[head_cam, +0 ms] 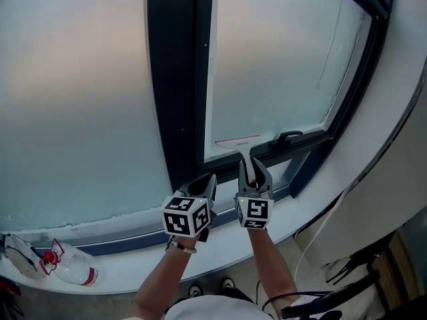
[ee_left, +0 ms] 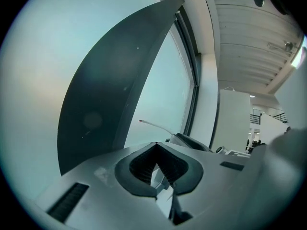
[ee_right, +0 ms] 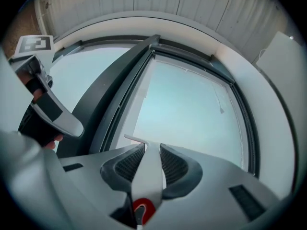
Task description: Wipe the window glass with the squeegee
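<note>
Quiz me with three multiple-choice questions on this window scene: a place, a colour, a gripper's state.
1. Where is the squeegee blade? A low on the right pane; B high on the left pane; C on the floor.
2. The bottle cap is: A blue; B red; C green.
3. The right gripper is: A open; B shut on the squeegee; C shut on the bottle.
Answers: 1 A, just above the bottom frame; 2 B, red shows at its neck; 3 B, its jaws clamp the handle.
</note>
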### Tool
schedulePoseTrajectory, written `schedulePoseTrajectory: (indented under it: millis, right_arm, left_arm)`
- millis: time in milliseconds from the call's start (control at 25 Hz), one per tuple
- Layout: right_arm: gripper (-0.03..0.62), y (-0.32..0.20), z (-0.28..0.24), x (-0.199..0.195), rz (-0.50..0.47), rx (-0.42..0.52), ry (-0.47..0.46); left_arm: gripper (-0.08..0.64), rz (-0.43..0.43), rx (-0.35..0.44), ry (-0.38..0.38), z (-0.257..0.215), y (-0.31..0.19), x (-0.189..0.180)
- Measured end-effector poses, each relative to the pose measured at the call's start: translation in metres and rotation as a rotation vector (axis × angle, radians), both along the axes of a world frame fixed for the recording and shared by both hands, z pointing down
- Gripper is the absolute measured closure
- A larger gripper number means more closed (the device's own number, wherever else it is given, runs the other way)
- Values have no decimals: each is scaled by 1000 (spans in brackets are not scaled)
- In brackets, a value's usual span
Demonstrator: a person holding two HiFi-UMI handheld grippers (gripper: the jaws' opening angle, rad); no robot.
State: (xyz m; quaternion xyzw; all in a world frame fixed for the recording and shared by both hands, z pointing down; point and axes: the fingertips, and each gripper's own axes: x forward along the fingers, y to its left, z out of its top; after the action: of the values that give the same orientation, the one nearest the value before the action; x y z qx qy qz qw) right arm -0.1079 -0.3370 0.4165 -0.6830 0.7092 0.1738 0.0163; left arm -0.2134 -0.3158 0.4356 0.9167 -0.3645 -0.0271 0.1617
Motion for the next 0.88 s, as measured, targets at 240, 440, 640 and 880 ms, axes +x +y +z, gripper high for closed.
schedulePoseTrajectory:
  millis: [240,440,640,880]
  right_arm:
    - [502,27,-33,18,46,39,2]
    - [502,44,-60,48,45,83,-47]
    - [502,52,-83,91,15,126,-54]
    - [502,50,-121,129,-81,174,-37]
  left_arm:
    - [561,73,66,13,-21,10,23]
    - [561,80,87,-2,-35,20,47]
    - [561,32,116,-9,-53,24,78]
    - [561,-41,132,-14,-68,28,122]
